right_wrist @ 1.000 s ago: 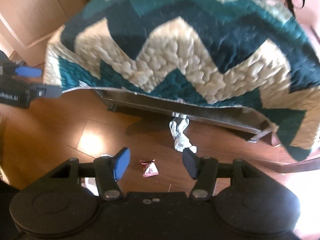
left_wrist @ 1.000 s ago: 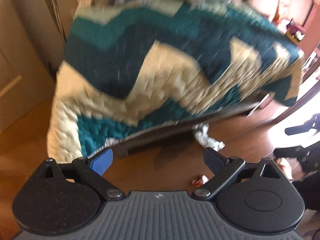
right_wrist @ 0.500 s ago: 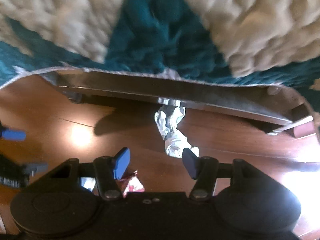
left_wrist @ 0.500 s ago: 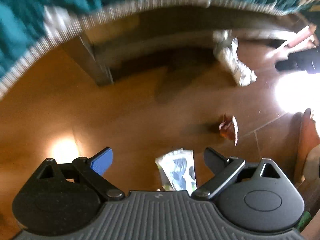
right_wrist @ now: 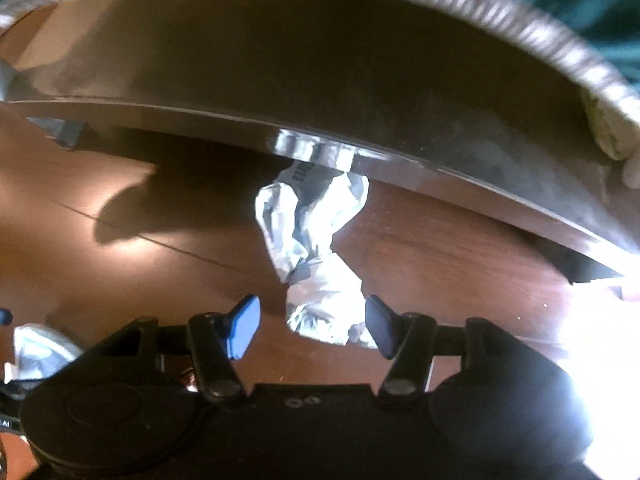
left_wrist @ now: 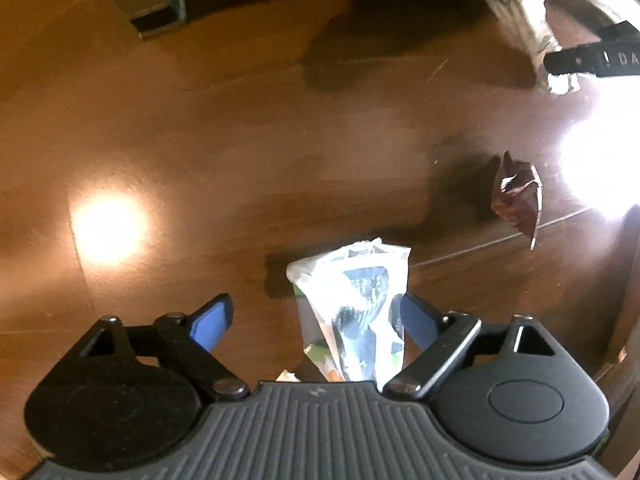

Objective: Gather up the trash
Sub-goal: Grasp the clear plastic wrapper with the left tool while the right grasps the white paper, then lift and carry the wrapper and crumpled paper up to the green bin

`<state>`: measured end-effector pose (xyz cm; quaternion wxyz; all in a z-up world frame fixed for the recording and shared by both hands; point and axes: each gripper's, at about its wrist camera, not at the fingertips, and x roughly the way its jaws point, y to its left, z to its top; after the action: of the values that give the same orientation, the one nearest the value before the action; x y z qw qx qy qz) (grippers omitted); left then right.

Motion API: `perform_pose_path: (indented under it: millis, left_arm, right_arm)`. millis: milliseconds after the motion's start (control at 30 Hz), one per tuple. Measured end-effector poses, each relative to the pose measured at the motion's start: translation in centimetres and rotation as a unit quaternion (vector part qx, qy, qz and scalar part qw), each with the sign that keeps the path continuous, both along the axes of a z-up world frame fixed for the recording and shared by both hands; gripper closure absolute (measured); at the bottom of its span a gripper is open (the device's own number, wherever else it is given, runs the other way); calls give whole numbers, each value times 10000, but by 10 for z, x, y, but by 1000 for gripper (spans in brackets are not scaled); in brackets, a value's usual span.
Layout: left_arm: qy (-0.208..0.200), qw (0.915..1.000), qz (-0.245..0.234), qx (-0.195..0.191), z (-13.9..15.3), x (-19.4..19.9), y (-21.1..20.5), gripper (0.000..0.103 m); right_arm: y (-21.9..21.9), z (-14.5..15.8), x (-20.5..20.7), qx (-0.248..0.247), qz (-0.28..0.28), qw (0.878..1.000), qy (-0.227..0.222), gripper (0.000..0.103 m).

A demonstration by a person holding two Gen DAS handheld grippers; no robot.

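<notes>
Three bits of trash lie on the brown wooden floor (left_wrist: 224, 128) by the bed. The left gripper (left_wrist: 316, 320) is low over a clear plastic wrapper (left_wrist: 356, 304) with dark print on it. Its two blue fingers (left_wrist: 210, 322) are wide apart, one on each side of the wrapper, which sits closer to the far finger. I think it is set that way so the fingers can squeeze the wrapper next.

The right gripper (right_wrist: 310, 326) is also spread wide, down near the floor. A crumpled silver wrapper (right_wrist: 316, 256) lies between its fingers at one end, while the other end pokes under the edge of the bed frame (right_wrist: 360, 92). Grabbing the near end looks easiest, since the frame blocks the rest.

A small dark red wrapper (left_wrist: 518, 200) lies on the floor well apart from both, with nothing reaching for it yet. A blanket edge (right_wrist: 540, 36) hangs over the frame.
</notes>
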<state>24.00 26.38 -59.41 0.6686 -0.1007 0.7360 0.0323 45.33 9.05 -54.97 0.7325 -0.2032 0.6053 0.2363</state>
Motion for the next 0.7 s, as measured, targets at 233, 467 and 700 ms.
perform_pose_path:
  millis: [233, 467, 700]
  left_arm:
    - [68, 9997, -229, 104, -15, 2, -15, 51]
    - [-339, 9988, -353, 63, -8, 3, -21, 80]
    - [-549, 9984, -97, -67, 6, 6, -8, 91]
  right_arm:
    - [-6, -18, 12, -92, -400, 9991, 128, 49]
    - [-5, -23, 12, -109, -504, 9984, 217, 54]
    - [1, -16, -3, -194, -218, 9994, 165, 63]
